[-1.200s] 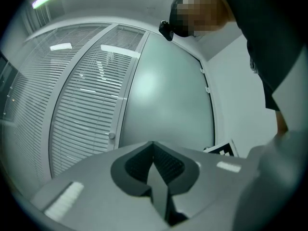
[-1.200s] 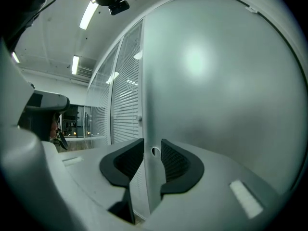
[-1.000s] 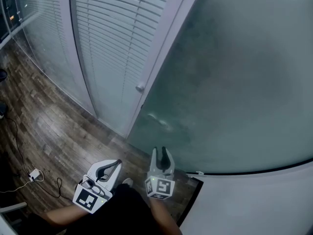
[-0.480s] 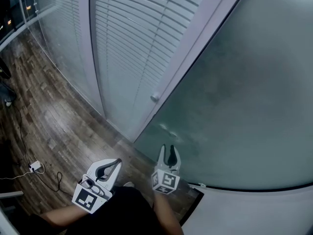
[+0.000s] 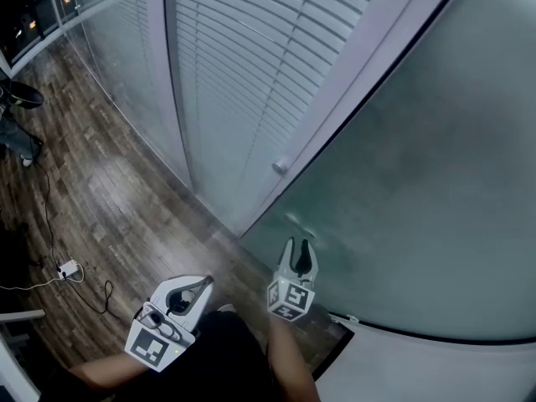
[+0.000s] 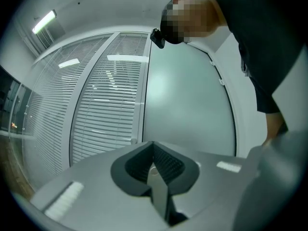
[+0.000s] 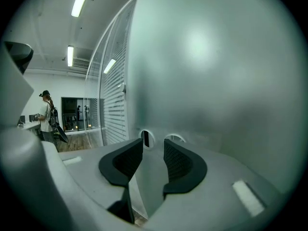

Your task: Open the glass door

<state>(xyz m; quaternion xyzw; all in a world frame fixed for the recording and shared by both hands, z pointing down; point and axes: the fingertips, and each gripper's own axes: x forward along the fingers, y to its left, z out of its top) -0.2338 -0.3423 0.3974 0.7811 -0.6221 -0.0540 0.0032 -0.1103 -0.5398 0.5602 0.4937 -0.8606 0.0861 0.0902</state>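
Standing at 6 o'clock in the head view, the right gripper point(image 5: 299, 249) points toward 12 o'clock at the glass door point(image 5: 419, 182).

- Glass door: frosted, filling the head view from 12 through 4 o'clock. Its near edge runs along a pale frame.
- Right gripper: jaws apart, fairly wide, with nothing pressed between the pads. In the right gripper view, two round fittings point(image 7: 146, 138) in the glass show just beyond the jaw tips. Compared with a second ago, the gripper sits closer to the glass and the gap to the fittings has narrowed. The jaw spread is unchanged.
- Left gripper point(image 5: 201, 285): at 7 o'clock, well apart from the door. Its jaws are together and it is empty, its place much as before.
- Slatted panel point(image 5: 243, 82): at 11 to 12 o'clock, left of the door. A small knob point(image 5: 280, 167) on the frame now lies further toward 3 o'clock in the picture than a second ago.
- Wooden floor point(image 5: 109, 199): at 9 o'clock, with a cable point(image 5: 50, 224) trailing across it.
- Person point(image 7: 46, 112): in the distance at 9 o'clock in the right gripper view.
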